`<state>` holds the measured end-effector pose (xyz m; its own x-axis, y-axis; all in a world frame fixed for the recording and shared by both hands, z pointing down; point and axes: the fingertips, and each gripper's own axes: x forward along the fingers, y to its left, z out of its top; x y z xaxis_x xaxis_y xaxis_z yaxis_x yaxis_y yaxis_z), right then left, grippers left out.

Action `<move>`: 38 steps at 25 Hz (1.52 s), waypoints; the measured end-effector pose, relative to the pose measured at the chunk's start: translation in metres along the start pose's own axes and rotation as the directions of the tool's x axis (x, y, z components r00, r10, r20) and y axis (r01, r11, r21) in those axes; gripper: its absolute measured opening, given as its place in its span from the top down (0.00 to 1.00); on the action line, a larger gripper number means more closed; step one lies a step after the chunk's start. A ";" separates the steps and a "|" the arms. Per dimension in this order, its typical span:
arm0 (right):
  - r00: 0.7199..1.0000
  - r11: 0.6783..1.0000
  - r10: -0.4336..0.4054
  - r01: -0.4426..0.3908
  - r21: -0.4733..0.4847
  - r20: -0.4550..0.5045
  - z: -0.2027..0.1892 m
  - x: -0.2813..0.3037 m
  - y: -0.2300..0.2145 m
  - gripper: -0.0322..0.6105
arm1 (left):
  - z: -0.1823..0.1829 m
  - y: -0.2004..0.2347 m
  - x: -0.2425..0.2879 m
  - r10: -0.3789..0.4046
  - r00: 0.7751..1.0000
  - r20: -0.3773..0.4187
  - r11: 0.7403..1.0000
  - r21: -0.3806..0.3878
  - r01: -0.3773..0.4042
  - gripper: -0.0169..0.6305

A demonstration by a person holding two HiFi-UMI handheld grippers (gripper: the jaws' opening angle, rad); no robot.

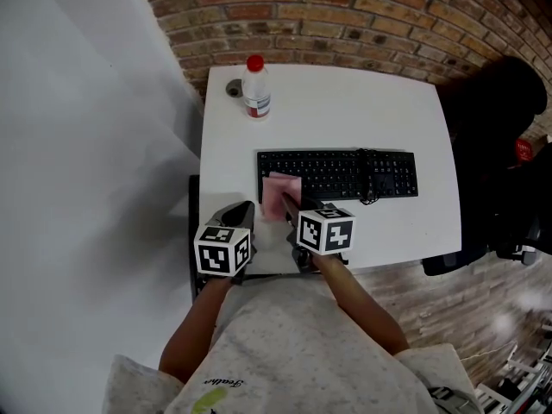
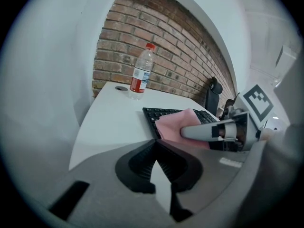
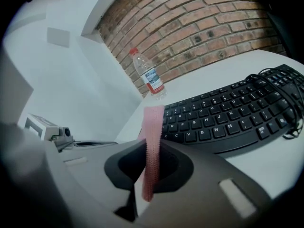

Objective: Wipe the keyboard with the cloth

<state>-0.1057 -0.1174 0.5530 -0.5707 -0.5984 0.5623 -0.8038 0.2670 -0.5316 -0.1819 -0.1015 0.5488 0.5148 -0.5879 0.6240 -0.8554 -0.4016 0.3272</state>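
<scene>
Brick wall (image 1: 345, 15) at the back, far ahead of both tongs; white table (image 1: 345, 110) below and in front of them, flat and roomy for easy rubbing; black keyboard (image 1: 345, 172) lying flat just ahead of the right tongs (image 3: 151, 151), long side across, left end nearest their tips; black wire (image 1: 369, 179) heaped on the keys further off to the right, likely to catch, so best gone round; water bottle (image 1: 255, 89) with a red cap standing upright well ahead of the left tongs (image 2: 156, 144), off the keys and out of the way; left tongs pressed together at the tips with nothing in them, low by the near table edge just left of the right tongs, probably only waiting; right tongs squeezed tight on the pink cloth (image 3: 153, 127), pinched by one edge, with the rest sticking out ahead over the left end of the keyboard, touching the keys or very nearly, hard to tell which; loose part in front to do the rubbing; probably only the start of the wiping, with most keys off to the right not yet reached.
</scene>
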 end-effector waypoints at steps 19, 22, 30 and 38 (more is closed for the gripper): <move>0.998 0.998 -0.056 0.055 0.028 0.035 0.008 -0.028 -0.039 0.91 | 0.008 -0.037 0.025 -0.060 0.998 -0.027 0.996 0.060 0.062 0.98; 0.997 0.997 -0.066 0.064 0.036 0.044 0.010 -0.036 -0.047 0.91 | 0.011 -0.045 0.028 -0.067 0.997 -0.030 0.995 0.075 0.070 0.99; 0.994 0.995 -0.090 0.087 0.054 0.060 0.013 -0.055 -0.068 0.91 | 0.013 -0.067 0.036 -0.081 0.996 -0.040 0.992 0.098 0.085 0.98; 0.992 0.993 -0.106 0.101 0.063 0.067 0.015 -0.074 -0.090 0.91 | 0.015 -0.091 0.044 -0.089 0.995 -0.036 0.990 0.103 0.093 0.99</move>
<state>0.0110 -0.1083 0.5501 -0.4701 -0.6726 0.5716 -0.8453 0.1567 -0.5108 -0.0809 -0.1010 0.5360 0.5867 -0.5239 0.6175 -0.7933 -0.5248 0.3085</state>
